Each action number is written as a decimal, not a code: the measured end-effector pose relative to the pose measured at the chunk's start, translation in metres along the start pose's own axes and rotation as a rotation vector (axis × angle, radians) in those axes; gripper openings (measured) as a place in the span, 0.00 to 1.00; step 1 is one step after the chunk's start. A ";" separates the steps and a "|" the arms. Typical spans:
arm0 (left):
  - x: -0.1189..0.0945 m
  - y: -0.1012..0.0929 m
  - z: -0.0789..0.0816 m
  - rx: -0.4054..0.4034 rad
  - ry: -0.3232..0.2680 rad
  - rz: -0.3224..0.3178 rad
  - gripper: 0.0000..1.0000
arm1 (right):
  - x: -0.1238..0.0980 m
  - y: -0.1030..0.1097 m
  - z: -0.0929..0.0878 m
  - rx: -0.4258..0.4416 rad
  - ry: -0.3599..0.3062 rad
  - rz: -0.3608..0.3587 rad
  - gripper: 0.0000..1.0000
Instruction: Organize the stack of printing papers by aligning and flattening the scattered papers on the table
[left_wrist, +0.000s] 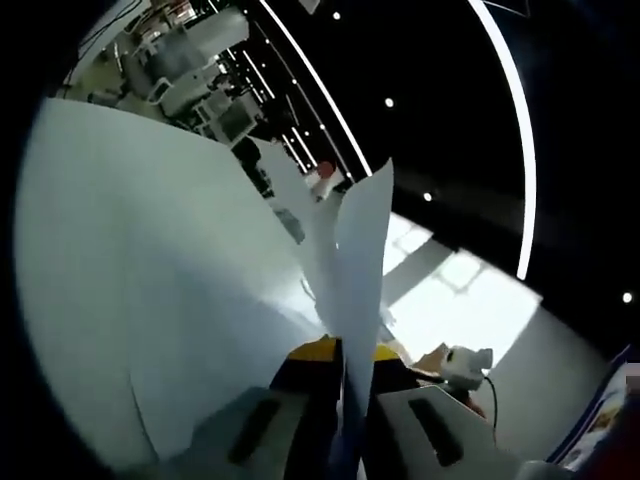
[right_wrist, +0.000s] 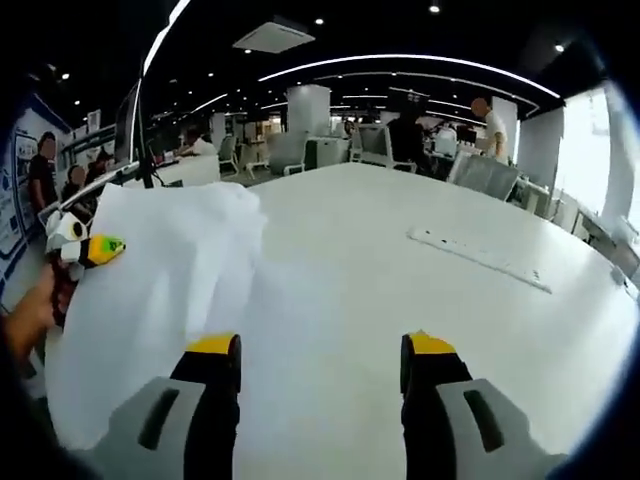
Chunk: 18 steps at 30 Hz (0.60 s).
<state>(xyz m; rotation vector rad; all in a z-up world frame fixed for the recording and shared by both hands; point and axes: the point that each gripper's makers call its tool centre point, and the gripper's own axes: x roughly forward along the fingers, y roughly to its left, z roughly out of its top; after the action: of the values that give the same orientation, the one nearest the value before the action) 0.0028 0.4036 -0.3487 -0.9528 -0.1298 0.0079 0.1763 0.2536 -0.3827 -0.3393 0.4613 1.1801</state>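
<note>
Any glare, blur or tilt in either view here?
Left gripper view: strongly rolled, window glare blown out at lower right, papers close to the lens and soft. Right gripper view: level, evenly lit, table sharp, bright window at the right edge.

One stack of papers (right_wrist: 160, 300) up off one white table (right_wrist: 400, 270), and two grippers, left (left_wrist: 345, 385) and right (right_wrist: 320, 365).

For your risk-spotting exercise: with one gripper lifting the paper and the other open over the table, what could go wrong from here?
1. The left gripper pinches the thin white printing paper sheets at one edge; they curl and could crease or slip out.
2. The open right gripper hovers above the white table, beside the raised sheets, so closing carelessly might crumple them rather than align them.
</note>
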 end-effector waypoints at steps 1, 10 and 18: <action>0.000 0.000 0.000 0.001 0.001 -0.001 0.06 | -0.001 -0.001 -0.002 0.003 -0.003 0.002 0.60; 0.001 -0.006 -0.006 0.051 0.019 -0.014 0.06 | -0.009 0.001 -0.015 0.113 -0.058 0.094 0.61; 0.002 -0.011 -0.013 0.149 0.038 -0.023 0.06 | -0.003 -0.008 -0.014 0.164 -0.068 0.122 0.61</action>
<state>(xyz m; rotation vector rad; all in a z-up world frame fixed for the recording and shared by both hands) 0.0058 0.3871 -0.3465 -0.8019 -0.1033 -0.0212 0.1805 0.2416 -0.3931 -0.1306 0.5216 1.2587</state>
